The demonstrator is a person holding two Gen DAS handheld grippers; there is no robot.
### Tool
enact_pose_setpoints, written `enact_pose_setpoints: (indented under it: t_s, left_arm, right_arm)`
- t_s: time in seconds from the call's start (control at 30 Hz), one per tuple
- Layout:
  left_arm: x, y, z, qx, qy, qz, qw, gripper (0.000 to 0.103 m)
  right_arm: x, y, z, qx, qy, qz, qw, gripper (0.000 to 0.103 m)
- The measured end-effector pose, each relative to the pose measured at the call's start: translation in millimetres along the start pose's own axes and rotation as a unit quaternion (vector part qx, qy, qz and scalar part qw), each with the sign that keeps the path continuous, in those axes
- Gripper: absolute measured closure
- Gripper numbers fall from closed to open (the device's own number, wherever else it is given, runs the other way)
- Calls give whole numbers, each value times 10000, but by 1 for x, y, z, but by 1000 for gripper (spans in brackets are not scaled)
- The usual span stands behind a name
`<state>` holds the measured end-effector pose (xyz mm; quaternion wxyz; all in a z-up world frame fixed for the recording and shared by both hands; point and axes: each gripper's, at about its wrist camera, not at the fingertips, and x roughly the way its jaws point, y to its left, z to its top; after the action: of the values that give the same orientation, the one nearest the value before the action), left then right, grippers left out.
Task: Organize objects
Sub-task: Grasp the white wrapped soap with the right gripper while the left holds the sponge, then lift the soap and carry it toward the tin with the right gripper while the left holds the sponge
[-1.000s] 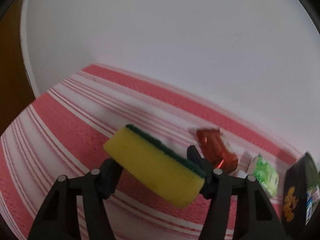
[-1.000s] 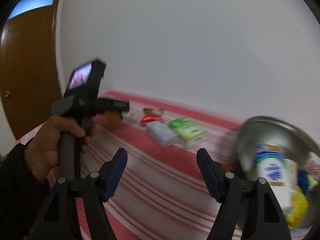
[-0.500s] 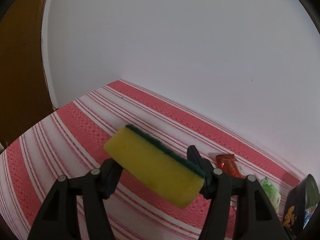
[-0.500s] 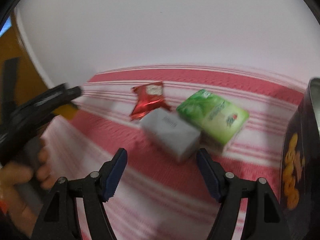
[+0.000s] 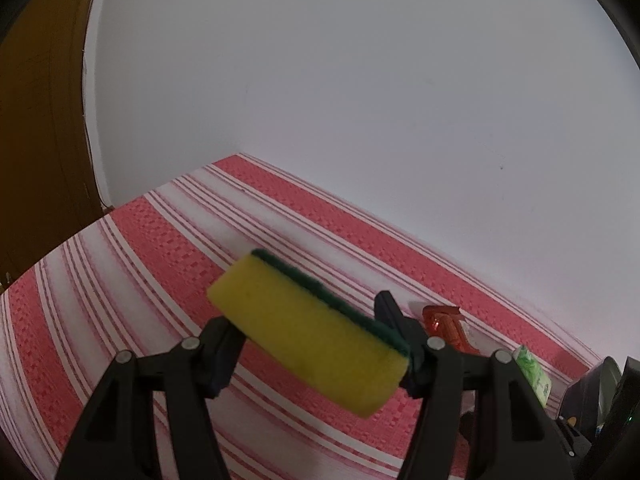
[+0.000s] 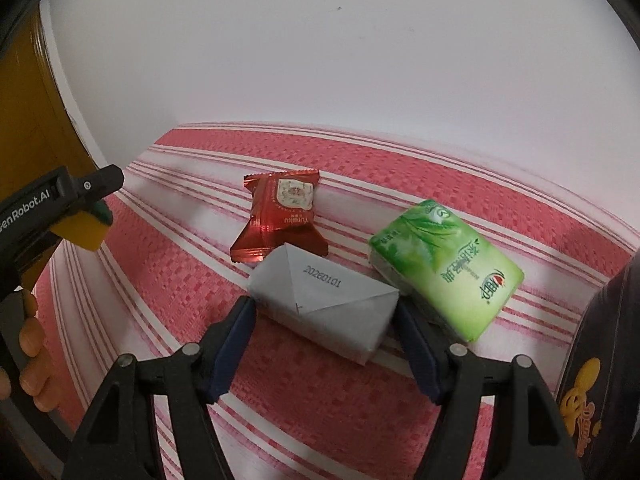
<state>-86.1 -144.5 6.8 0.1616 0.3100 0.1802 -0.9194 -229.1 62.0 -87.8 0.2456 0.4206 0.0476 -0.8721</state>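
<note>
Yellow sponge (image 5: 310,338) sits pinched in the left tool (image 5: 316,350), held above the striped counter (image 5: 160,248); the right tool (image 6: 322,344) is spread around the white packet (image 6: 326,300), with the red wrapper (image 6: 282,216) just behind it and the green tissue pack (image 6: 444,268) beside it

A plain white wall (image 5: 360,100) rises behind the red-and-white striped tablecloth (image 5: 160,248); a brown wooden door (image 5: 36,140) stands left.
</note>
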Motion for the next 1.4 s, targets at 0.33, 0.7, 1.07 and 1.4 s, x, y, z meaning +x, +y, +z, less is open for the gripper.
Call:
enact_pose_setpoints:
  t_s: [0.33,0.7,1.07,1.4]
  left_arm:
    - [9,3,-1,95,18,187,9998,40]
    - [11,4,-1,197,-35,368,9991,40]
    - [11,6,0,177,-14,367,9992,40]
    - [10,4,-1,184,-26,418,9990,40]
  right_arm:
    - [-34,16,-23,84,60,473,9988,34]
    - [-22,20,-4,-132,-84,-201,9997,34]
    - [-6,38,1,-126,-2,-326,9994,64]
    - [-52,32,-25,270,-756,458,9957,65]
